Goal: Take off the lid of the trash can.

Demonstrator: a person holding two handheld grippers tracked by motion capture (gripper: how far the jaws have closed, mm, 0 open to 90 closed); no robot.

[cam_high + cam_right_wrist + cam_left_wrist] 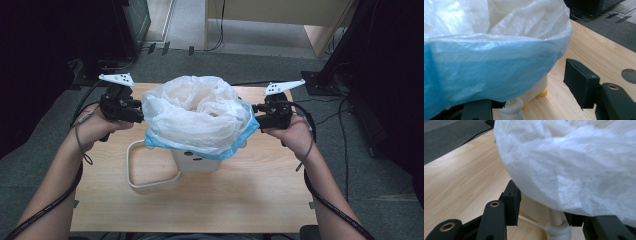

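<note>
White, crinkled plastic forms the bag [192, 117] that sits over a small cream bin [197, 161] near the middle of a wooden table [240, 195]; the bag billows wide above the bin's top and a light blue band [235, 145] runs around its lower edge. A cream loop handle [142, 175] lies on the table to the left of the bin. In the high view the left gripper [142, 116] meets the bag's left side and the right gripper [252, 114] meets its right side, each held level by a hand [97, 127] with a cable trailing back along the forearm. In the left gripper view the left gripper [541, 207] has its two black jaws partly apart, with the underside of the bag [574, 167] bulging down between them; one jaw tip lies just against the film, but a firm pinch cannot be confirmed. In the right gripper view the right gripper [534, 92] likewise stands partly apart: one jaw is clear of the bag [494, 65] beside it, the other is covered by the blue band, so no grip is evident. Below the film there, the cream bin [534, 87] and a small yellow part [542, 93] at its base rest on the table [594, 47]. Dark grey carpet [350, 165] surrounds the table.
</note>
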